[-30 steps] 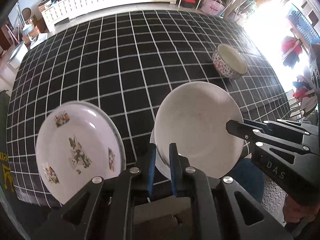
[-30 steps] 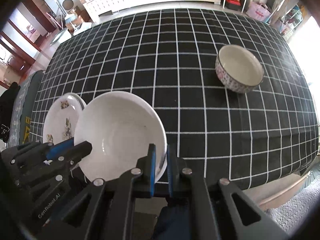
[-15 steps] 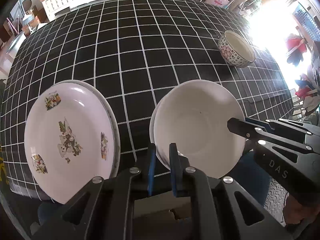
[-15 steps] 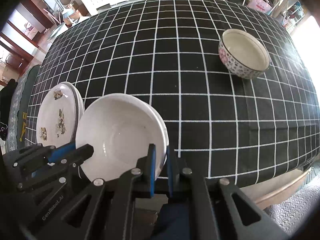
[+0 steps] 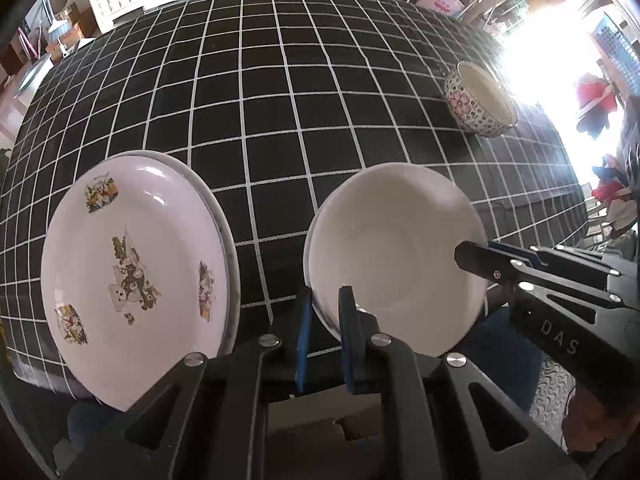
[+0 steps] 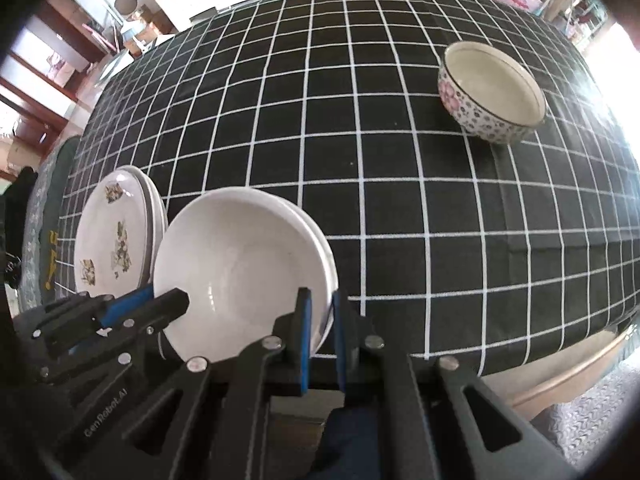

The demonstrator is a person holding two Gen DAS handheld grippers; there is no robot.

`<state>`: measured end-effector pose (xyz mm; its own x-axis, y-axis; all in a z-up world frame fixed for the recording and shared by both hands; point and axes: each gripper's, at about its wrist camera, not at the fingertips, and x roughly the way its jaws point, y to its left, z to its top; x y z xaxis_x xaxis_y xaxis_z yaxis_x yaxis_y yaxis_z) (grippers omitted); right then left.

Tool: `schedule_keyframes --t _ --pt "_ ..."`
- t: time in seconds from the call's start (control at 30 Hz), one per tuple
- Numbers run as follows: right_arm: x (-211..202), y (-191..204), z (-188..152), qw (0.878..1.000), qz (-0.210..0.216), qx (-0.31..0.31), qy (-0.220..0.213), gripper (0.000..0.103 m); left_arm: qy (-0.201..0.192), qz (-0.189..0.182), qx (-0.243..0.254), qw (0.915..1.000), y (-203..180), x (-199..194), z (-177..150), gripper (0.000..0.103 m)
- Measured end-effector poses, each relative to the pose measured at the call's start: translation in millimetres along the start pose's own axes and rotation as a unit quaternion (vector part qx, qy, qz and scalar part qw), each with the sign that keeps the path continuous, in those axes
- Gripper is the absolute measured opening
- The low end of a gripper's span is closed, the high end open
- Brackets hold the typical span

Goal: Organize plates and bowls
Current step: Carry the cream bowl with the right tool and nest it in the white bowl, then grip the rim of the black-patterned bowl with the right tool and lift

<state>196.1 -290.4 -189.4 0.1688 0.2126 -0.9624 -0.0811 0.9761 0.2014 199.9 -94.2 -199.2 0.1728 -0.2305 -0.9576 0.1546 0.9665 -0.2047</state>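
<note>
Both grippers pinch the rim of the same white bowl: the left gripper has its blue pads pressed together on the near-left part of the rim, and the right gripper clamps the opposite side, its black finger showing across the bowl's right edge in the left wrist view. A second white rim peeks out from under the held one, so the bowl seems to sit nested in another below it — whether fully seated I cannot tell. This pair lies at the table's near edge, just beside the stacked floral plates at the near-left corner. The patterned bowl stands alone, well apart toward the far-right corner of the checked tablecloth. It lies ahead and to the right of both tools, so the right hand is likely the nearer one to fetch it.
</note>
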Motion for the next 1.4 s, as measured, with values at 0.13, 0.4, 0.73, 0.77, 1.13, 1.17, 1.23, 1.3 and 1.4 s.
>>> schedule_keyframes --t 0.13,0.4,0.73,0.77,1.13,1.17,1.23,1.3,1.4 --pt "-21 2 -1 0.999 -0.015 -0.012 -0.029 0.014 -0.021 -0.005 -0.002 0.9998 2 -18 -2 0.012" --pt "-64 -2 0 0.998 0.014 -0.012 -0.058 0.015 -0.073 -0.009 0.011 0.9973 -4 -68 3 0.012" --pt "-122 -29 12 0.993 0.022 -0.006 -0.115 0.045 -0.102 -0.021 0.015 0.9945 -34 -107 25 0.026" --pt "-124 -31 14 0.993 0.022 -0.004 -0.118 0.048 -0.104 -0.022 0.018 0.9941 -40 -109 30 0.027" --pt "-133 -87 44 0.993 0.018 0.030 -0.110 0.049 -0.109 -0.015 0.049 0.9927 -102 -106 75 0.037" --pt "-132 -92 47 0.994 0.017 0.033 -0.107 0.049 -0.109 -0.016 0.052 0.9925 -109 -106 80 0.037" --pt "-130 -102 53 0.994 0.015 0.036 -0.103 0.049 -0.107 -0.018 0.057 0.9925 -118 -103 88 0.037" --pt "-128 -111 59 0.994 0.013 0.041 -0.099 0.049 -0.101 -0.016 0.060 0.9929 -129 -98 97 0.037" --pt "-124 -125 68 0.995 0.011 0.046 -0.092 0.049 -0.090 -0.011 0.066 0.9937 -143 -86 109 0.037"
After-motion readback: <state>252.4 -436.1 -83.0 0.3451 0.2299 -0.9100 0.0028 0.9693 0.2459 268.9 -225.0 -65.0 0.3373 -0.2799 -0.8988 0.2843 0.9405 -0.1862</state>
